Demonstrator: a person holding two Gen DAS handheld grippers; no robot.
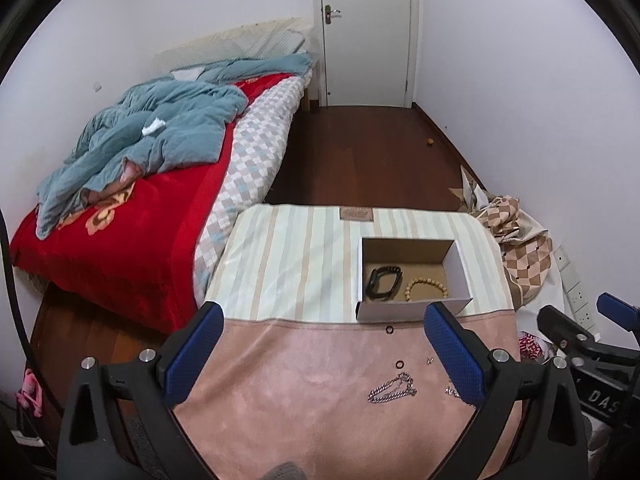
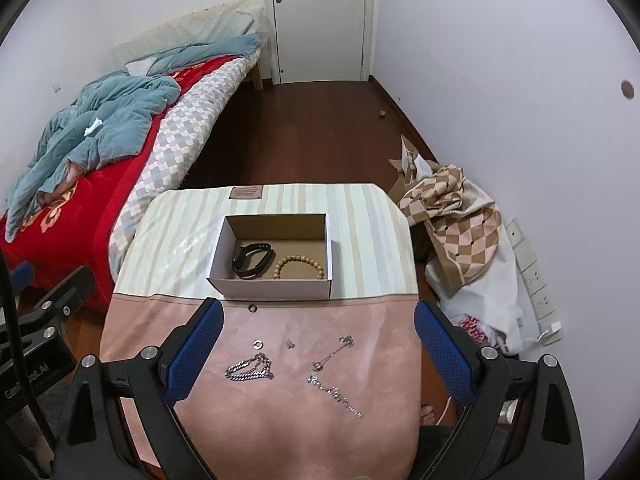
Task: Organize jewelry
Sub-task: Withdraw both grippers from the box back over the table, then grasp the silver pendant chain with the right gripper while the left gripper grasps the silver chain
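An open cardboard box (image 2: pixel 276 285) (image 1: pixel 408 310) stands on the cloth-covered table and holds a black wristband (image 2: pixel 252 261) (image 1: pixel 384 282) and a wooden bead bracelet (image 2: pixel 299 267) (image 1: pixel 426 289). On the pink cloth in front lie a silver chain bracelet (image 2: pixel 250 370) (image 1: pixel 394 388), two small rings (image 2: pixel 257 345) (image 2: pixel 252 307), a tiny earring (image 2: pixel 290 344), a silver pin (image 2: pixel 333 353) and a sparkly chain (image 2: pixel 334 394). My right gripper (image 2: pixel 320 344) is open and empty above these pieces. My left gripper (image 1: pixel 324 352) is open and empty, left of the chain bracelet.
A bed (image 1: pixel 132 216) with a red blanket and blue quilt stands to the left. Dark wood floor (image 2: pixel 304 136) leads to a white door (image 2: pixel 320 20). Checked fabric and bags (image 2: pixel 456 216) lie piled to the right by the wall.
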